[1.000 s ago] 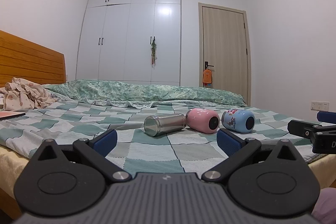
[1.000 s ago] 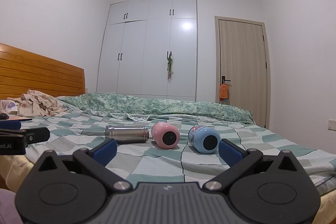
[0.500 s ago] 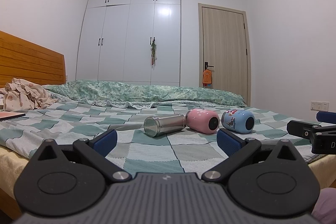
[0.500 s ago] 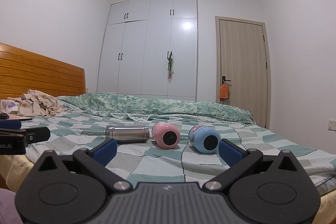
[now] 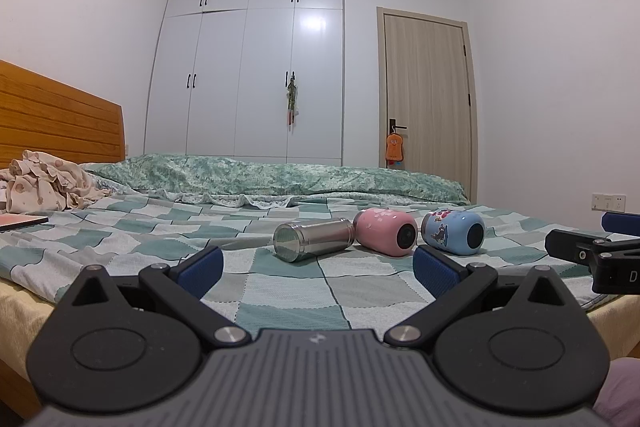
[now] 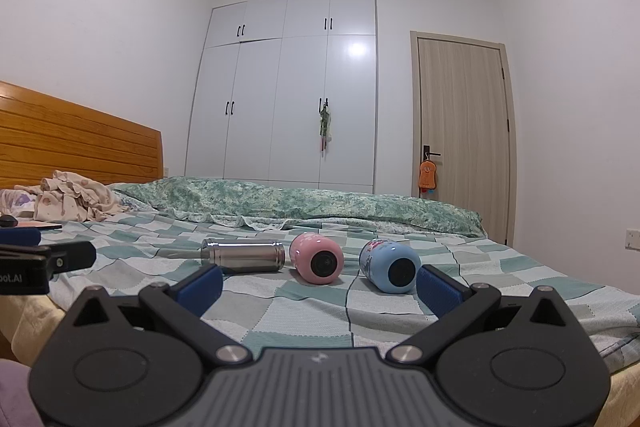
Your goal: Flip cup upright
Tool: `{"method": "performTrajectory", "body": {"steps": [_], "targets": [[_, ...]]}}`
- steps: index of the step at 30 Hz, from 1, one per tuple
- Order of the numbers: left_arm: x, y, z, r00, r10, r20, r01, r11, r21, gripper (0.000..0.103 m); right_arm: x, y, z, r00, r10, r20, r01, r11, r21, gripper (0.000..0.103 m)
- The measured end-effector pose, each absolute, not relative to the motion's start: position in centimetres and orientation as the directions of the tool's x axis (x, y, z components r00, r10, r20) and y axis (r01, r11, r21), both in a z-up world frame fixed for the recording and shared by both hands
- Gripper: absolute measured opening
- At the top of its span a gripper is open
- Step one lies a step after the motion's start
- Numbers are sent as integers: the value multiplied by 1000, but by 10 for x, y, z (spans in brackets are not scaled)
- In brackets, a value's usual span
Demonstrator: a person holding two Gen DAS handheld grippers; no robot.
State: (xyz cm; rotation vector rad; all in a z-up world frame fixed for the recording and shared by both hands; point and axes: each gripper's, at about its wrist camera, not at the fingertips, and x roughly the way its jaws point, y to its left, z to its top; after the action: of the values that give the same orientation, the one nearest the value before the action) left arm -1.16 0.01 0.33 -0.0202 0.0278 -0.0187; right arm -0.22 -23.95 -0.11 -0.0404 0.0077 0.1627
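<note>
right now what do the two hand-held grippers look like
Both look alike: the left hand-held gripper and the right hand-held gripper each have a ribbed dark grey body, black linkage arms with round discs and silver pivot bolts, and textured blue pads. Partial white lettering marks their black sides. No cables or sleeves are visible.

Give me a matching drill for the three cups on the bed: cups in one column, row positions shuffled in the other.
Column 1:
1. shiny steel cylindrical cup
2. pink rounded cup
3. light blue rounded cup with cartoon print

Column 2 (seen from the right wrist view):
a. middle of the row
b. right end
c. left end, nearest the headboard

All three lie on their sides on the checked bedsheet.

Pairs: 1-c, 2-a, 3-b
</note>
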Motion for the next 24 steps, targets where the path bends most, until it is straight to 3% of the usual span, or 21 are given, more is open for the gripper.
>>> {"method": "performTrajectory", "body": {"steps": [24], "targets": [[-13, -1, 4, 1000, -19, -25, 18, 1000, -20, 103, -3, -239, -1, 987, 162, -11, -162, 986, -41, 103]]}}
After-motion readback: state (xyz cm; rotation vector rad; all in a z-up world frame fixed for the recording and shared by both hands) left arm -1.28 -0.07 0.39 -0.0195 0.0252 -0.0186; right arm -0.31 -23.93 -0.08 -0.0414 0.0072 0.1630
